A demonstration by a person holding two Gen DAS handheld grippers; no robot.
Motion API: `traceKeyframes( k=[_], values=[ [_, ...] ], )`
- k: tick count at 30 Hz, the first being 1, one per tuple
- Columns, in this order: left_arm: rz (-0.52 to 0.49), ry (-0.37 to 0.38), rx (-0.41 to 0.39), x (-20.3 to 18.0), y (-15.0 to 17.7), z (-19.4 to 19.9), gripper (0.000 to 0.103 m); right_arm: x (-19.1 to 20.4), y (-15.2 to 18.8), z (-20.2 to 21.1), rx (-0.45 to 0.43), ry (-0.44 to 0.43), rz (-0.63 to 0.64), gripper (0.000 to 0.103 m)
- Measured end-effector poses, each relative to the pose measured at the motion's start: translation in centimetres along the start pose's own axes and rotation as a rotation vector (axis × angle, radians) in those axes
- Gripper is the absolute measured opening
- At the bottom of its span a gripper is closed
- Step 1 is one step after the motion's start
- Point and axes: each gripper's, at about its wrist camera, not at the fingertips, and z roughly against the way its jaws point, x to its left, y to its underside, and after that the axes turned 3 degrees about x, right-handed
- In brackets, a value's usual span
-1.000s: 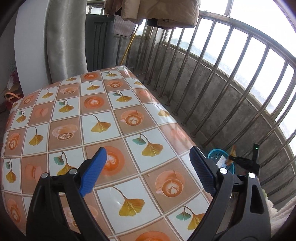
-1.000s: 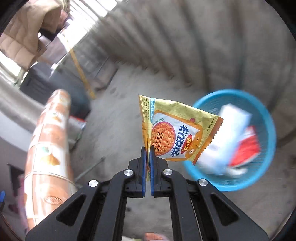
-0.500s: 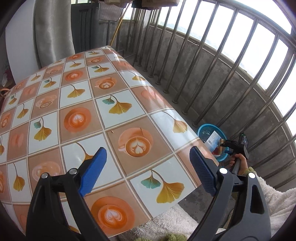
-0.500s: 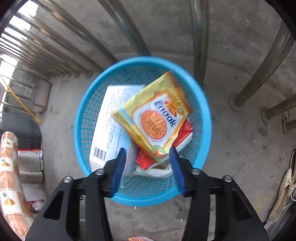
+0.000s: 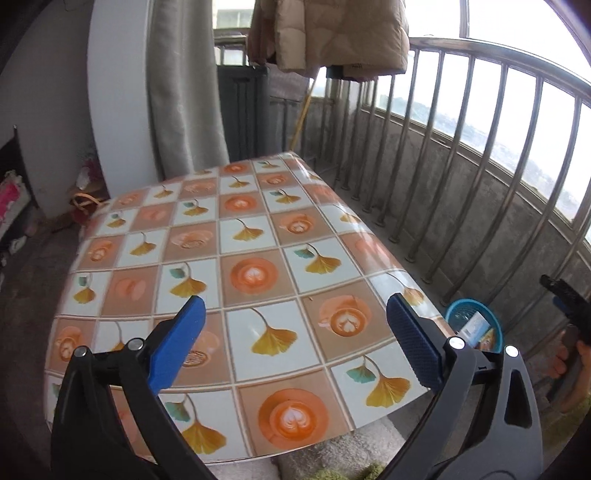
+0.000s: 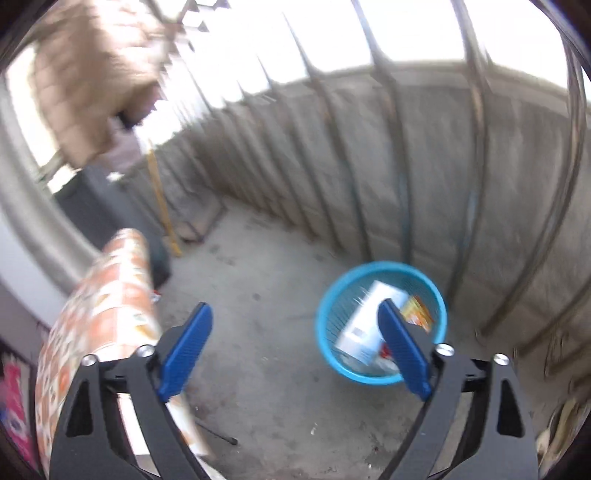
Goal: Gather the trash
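A blue mesh basket (image 6: 332,317) stands on the concrete floor by the railing. It holds a white box (image 6: 364,321), a yellow noodle packet (image 6: 417,312) and other wrappers. My right gripper (image 6: 295,347) is open and empty, above the floor just left of the basket. My left gripper (image 5: 293,345) is open and empty over the near end of the table (image 5: 240,243), which has an orange tiled cloth. The basket (image 5: 460,308) shows past the table's right corner in the left wrist view, with the right gripper (image 5: 569,302) beyond it.
A metal railing (image 5: 461,177) on a low concrete wall runs along the right. A beige jacket (image 5: 325,33) hangs above the far end. A dark cabinet (image 5: 243,110) and a curtain (image 5: 181,92) stand behind the table. The table edge (image 6: 110,302) lies left of my right gripper.
My right gripper opened and let the noodle packet drop into the basket, then pulled up and back. My left gripper lifted and tilted back over the table.
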Motion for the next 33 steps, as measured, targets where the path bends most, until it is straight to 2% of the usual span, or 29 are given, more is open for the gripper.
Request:
traceKeyframes(
  k=[4, 7, 9, 11, 14, 18, 21, 25, 33],
  values=[
    [-0.025, -0.093, -0.071, 0.0, 0.5, 2.3, 0.094, 7.7, 1.4, 3.8, -0.107, -0.072, 0.177, 0.097],
    [-0.038, -0.154, -0.080, 0.2, 0.9, 3.1, 0.094, 12.3, 3.5, 5.5, -0.154, -0.131, 0.249, 0.097],
    [-0.028, -0.163, -0.029, 0.6, 1.2, 3.1, 0.094, 15.5, 4.7, 6.1, -0.118, -0.137, 0.316, 0.097],
    [-0.003, -0.180, 0.023, 1.1, 1.9, 2.6, 0.094, 18.5, 6.4, 6.2, -0.024, -0.163, 0.386, 0.097],
    [0.050, -0.202, 0.124, 1.8, 3.7, 1.5, 0.094, 22.1, 7.9, 6.5, 0.110, -0.142, 0.412, 0.097],
    [0.070, -0.208, 0.238, 1.9, 6.1, 0.1, 0.094, 23.2, 10.6, 6.2, 0.167, -0.013, 0.497, 0.097],
    [0.044, -0.234, 0.275, 1.5, 6.9, -0.5, 0.094, 22.3, 11.5, 5.2, 0.227, -0.002, 0.510, 0.097],
    [0.040, -0.241, 0.278, 1.4, 6.9, -0.7, 0.094, 21.1, 12.1, 3.7, 0.276, 0.059, 0.507, 0.097],
    [0.035, -0.242, 0.306, 1.3, 6.8, -1.4, 0.094, 20.0, 12.0, 3.1, 0.284, 0.117, 0.505, 0.097]
  ],
)
